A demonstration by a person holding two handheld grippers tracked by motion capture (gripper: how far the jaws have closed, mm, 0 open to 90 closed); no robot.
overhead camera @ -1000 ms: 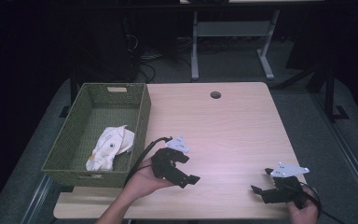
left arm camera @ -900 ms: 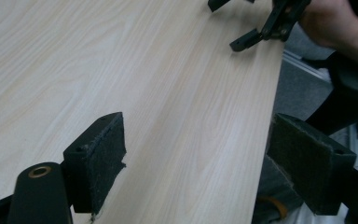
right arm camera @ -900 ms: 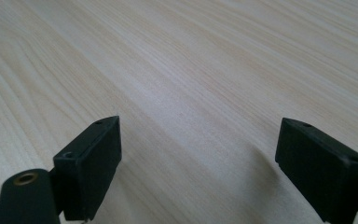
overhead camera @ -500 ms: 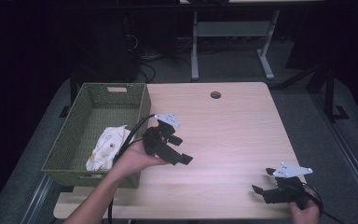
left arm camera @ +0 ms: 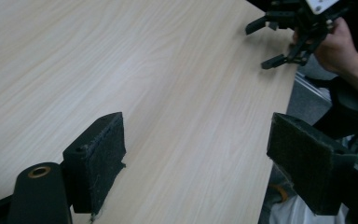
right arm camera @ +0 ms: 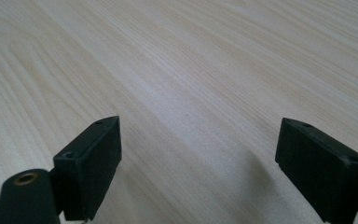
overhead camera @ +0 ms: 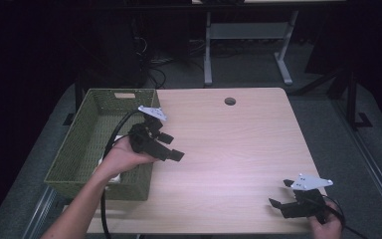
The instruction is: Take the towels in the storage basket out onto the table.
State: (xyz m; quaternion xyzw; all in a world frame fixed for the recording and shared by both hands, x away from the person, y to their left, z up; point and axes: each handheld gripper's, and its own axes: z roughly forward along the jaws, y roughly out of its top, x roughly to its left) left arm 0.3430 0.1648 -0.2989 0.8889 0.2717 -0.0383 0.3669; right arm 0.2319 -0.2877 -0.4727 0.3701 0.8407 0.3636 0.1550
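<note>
My left gripper (overhead camera: 171, 147) is held in a hand above the table's left side, right beside the near right wall of a green woven basket (overhead camera: 92, 129). Its jaws stand open with nothing between them, and in the left gripper view its pads (left arm camera: 100, 156) hover over bare wood. A white cloth (overhead camera: 110, 178) lies in the basket, mostly hidden by the hand. My right gripper (overhead camera: 280, 193) rests low at the table's front right corner, open and empty. The right gripper (left arm camera: 272, 39) also appears far off in the left gripper view. The right gripper's own view has its pads (right arm camera: 95, 156) wide apart over wood.
The light wooden table (overhead camera: 238, 144) has a round cable hole (overhead camera: 230, 101) near its far edge. A white desk frame (overhead camera: 208, 50) stands on the dark floor behind. A black cable (overhead camera: 104, 199) trails from the left gripper along the forearm.
The left hand has carried its gripper away from the front edge, farther and leftward, up to the basket's right wall. The right gripper has stayed at the front right corner.
</note>
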